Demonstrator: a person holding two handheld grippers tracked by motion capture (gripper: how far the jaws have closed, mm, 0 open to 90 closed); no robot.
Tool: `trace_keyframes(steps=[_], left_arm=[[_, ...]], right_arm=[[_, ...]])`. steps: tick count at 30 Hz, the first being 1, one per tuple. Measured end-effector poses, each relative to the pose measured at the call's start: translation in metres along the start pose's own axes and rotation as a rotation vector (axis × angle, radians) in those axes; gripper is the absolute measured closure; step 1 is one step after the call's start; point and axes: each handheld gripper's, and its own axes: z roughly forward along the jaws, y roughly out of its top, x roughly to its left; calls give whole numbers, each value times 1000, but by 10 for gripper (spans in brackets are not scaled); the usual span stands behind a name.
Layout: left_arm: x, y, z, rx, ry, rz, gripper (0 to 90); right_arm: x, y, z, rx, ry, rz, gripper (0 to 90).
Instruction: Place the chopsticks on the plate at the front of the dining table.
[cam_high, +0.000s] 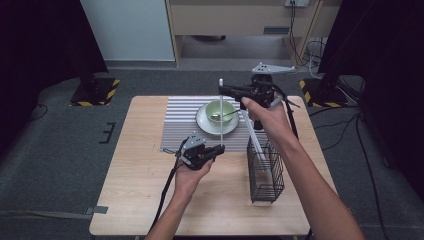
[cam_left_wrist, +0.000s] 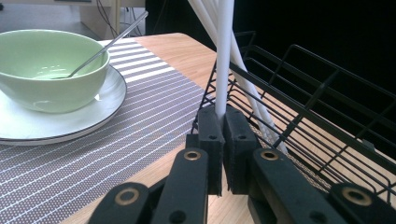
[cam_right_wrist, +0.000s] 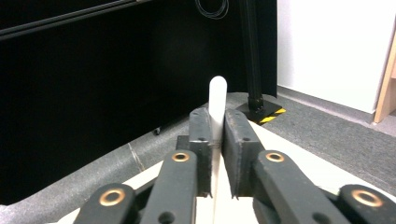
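- A white chopstick (cam_high: 221, 111) is held upright, pinched at its lower end by the left gripper (cam_high: 216, 150) and at its upper end by the right gripper (cam_high: 223, 90).
- Both sets of jaws are closed tight on it.
- Just right of the left gripper, more chopsticks (cam_high: 254, 140) stand in a wire basket (cam_high: 265, 172).
- Judged: the stick is lifted; placing it remains, perhaps by the bowl (cam_high: 220, 111) beyond.

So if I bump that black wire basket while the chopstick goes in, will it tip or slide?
Tipping looks possible: the wire basket is tall, narrow and open-meshed, so probably light. The chopsticks leaning out of it could lever it sideways. It may also slide, since it stands on the bare wooden table, not the striped mat.
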Motion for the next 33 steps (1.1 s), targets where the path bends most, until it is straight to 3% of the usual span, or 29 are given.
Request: trace_keyframes(steps=[6,9,12,21,33], left_arm=[[4,-1,-2,-1,21,-14,867],[6,-1,-4,-5,28,-14,867],[8,0,-7,-9,37,-16,867],[16,4,-23,-20,101,-19,867],[31,7,-32,-19,180,-33,867]], right_arm=[[4,-2,2,24,-45,-43,536],[2,-3,-3,33,-83,-63,446],[-2,-7,-9,9,-139,-81,382],[-29,-29,-33,51,-274,-71,261],[-78,-65,-77,69,-466,15,146]])
